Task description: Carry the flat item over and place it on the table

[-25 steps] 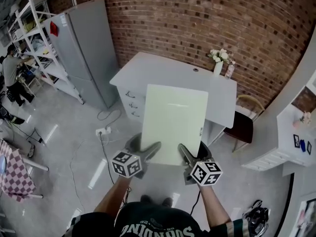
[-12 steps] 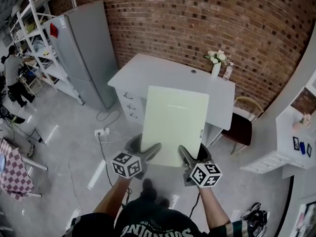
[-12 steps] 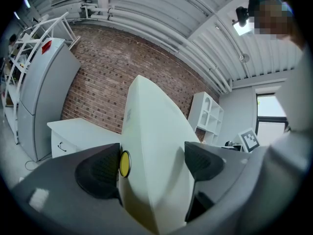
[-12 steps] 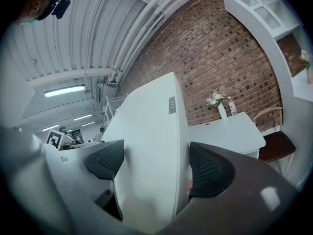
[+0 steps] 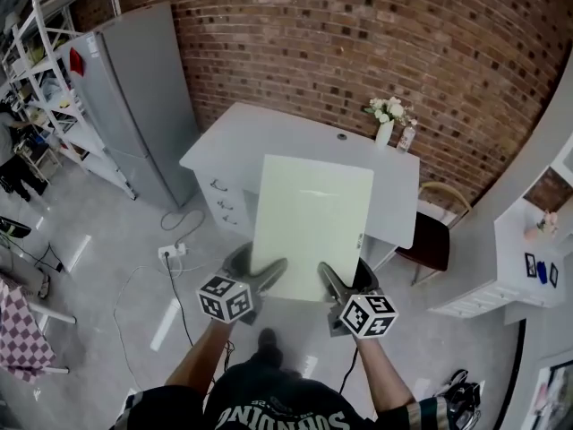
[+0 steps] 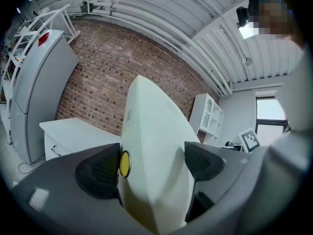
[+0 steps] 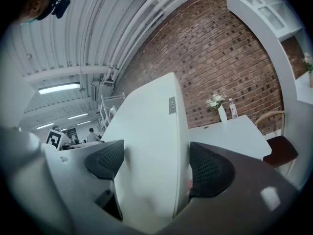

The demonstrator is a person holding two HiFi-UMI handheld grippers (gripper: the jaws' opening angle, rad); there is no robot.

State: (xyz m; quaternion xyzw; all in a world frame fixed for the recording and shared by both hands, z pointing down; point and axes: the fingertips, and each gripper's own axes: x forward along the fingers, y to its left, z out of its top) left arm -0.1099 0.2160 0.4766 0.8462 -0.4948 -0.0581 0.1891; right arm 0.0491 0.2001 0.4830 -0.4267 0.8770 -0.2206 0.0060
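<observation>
I hold the pale flat board (image 5: 309,227) in the air by its near edge. My left gripper (image 5: 266,274) and right gripper (image 5: 333,280) each have their jaws clamped on its two faces. Beyond it stands the white surface (image 5: 228,141), which carries a flower vase (image 5: 384,124) and a bottle (image 5: 407,137) at its far right. A chair (image 5: 431,238) sits at its right end, and a power strip (image 5: 170,251) lies on the floor to the left.
</observation>
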